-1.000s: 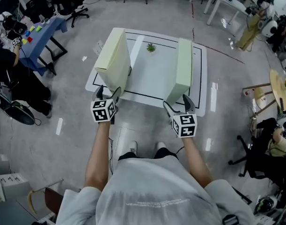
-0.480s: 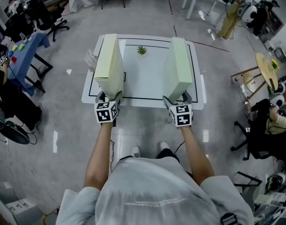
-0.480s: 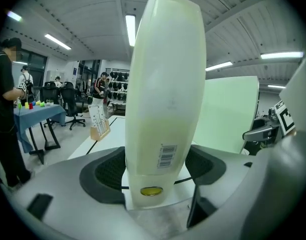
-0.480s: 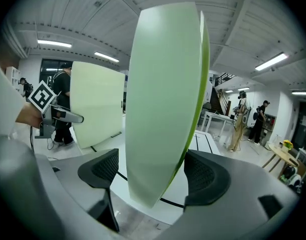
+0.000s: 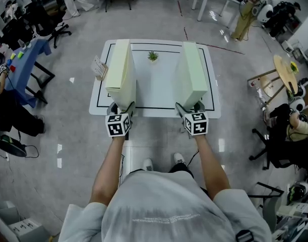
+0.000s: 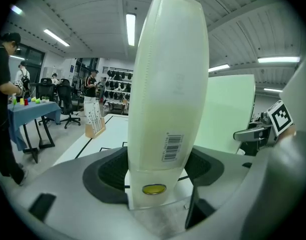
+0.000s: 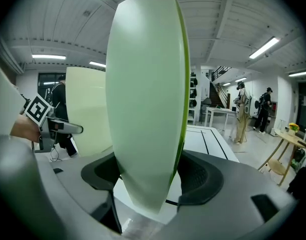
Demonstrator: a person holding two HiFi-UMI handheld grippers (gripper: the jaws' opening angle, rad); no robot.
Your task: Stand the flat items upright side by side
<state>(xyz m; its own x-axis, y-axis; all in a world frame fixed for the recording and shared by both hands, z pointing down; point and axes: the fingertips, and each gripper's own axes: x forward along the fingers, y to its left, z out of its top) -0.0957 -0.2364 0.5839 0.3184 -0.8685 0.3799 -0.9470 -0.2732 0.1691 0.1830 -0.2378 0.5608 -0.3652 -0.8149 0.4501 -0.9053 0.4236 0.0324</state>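
Note:
A cream flat box (image 5: 119, 69) stands on its edge over the left part of the white table (image 5: 156, 92). My left gripper (image 5: 120, 106) holds its near end, with the pads against both faces while the jaws close a little. In the left gripper view the cream box (image 6: 168, 99) rises upright between the jaws of that gripper (image 6: 158, 171). A pale green flat box (image 5: 193, 69) stands the same way on the right, parallel to the cream one and a box-length apart. My right gripper (image 5: 190, 106) grips its near end, its jaws also closing on the green box (image 7: 145, 99).
A small green plant (image 5: 152, 56) sits at the table's far middle between the boxes. A card holder (image 5: 99, 67) stands at the table's left edge. Black lines border the tabletop. Chairs, a blue table (image 5: 22, 59) and people surround the area.
Both boxes have come down from a raised, outward-leaning hold to stand upright and parallel over the table. Both grippers now sit at the table's near edge.

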